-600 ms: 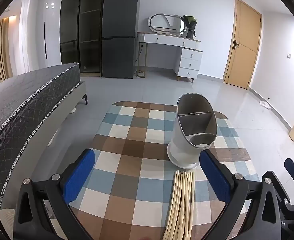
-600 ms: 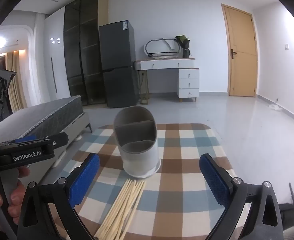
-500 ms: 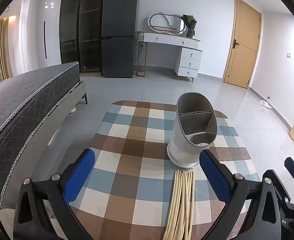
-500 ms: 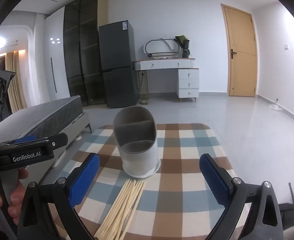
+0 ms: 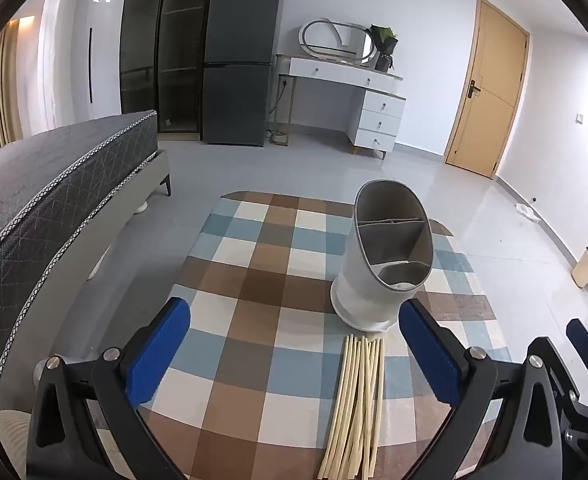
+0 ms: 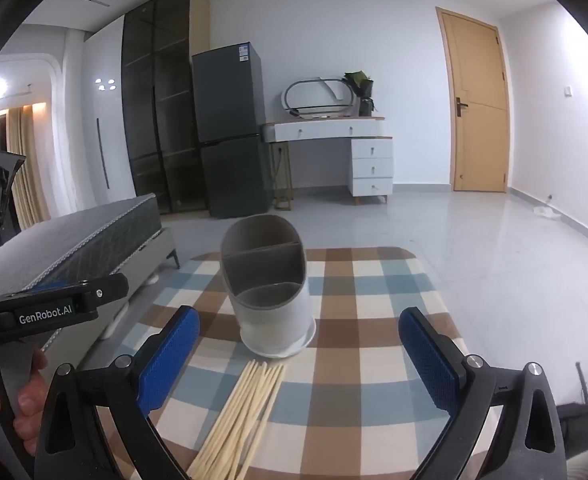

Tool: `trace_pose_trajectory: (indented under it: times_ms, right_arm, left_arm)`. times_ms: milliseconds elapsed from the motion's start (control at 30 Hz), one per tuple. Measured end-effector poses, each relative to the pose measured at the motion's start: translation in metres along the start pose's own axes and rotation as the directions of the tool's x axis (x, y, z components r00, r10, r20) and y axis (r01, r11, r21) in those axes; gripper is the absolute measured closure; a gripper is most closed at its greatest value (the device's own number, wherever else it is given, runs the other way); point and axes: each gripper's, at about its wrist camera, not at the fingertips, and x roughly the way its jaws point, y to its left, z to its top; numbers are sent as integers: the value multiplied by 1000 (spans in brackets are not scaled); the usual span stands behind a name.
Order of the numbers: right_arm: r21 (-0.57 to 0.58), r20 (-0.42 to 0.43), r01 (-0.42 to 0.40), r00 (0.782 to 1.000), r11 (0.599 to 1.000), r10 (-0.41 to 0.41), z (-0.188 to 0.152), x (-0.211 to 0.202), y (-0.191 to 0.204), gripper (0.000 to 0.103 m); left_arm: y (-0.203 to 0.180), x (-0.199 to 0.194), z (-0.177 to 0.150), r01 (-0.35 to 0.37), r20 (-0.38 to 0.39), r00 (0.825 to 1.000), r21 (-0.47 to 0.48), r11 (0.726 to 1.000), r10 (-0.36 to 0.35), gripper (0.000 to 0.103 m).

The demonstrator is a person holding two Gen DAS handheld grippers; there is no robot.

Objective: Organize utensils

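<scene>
meanwhile, both the left gripper [image 5: 294, 354] and right gripper [image 6: 299, 354] hover wide apart and empty-jawed above chopsticks [image 5: 356, 404] lying before a divided utensil holder [image 5: 384, 256] on a checked tablecloth [image 5: 262, 280].

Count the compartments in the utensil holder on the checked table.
3 visible. In the utensil holder, one compartment sits at the low front lip, and two lie behind the cross divider, split by a short partition seen in the left wrist view. Their bottoms are mostly hidden.

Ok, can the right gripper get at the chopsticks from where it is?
Probably yes. The right gripper is wide open and empty, the chopsticks lie loose on the checked cloth just ahead of it, and nothing sits between; the holder stands beyond them.
</scene>
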Motion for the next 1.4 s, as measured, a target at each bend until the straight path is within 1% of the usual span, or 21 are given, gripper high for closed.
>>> trace_pose_trajectory:
  times_ms: [233, 600, 733, 1400]
  right_arm:
    - [-3, -8, 2, 1000, 1000, -3, -1, 1, -1, 2]
    - [-4, -7, 4, 1000, 1000, -4, -1, 0, 0, 2]
    - [-3, -10, 5, 1000, 1000, -5, -1, 1, 0, 2]
    - [-6, -12, 1, 1000, 1000, -1, -2, 2, 2, 2]
  left_arm:
    - [1, 3, 2, -6, -9, 1000, 6, 1000, 6, 2]
    - [3, 4, 2, -5, -23, 1000, -8, 1000, 4, 2]
    - [2, 3, 3, -17, -13, 1000, -8, 1000, 17, 2]
    - [3, 3, 3, 6, -28, 1000, -11, 1000, -6, 2]
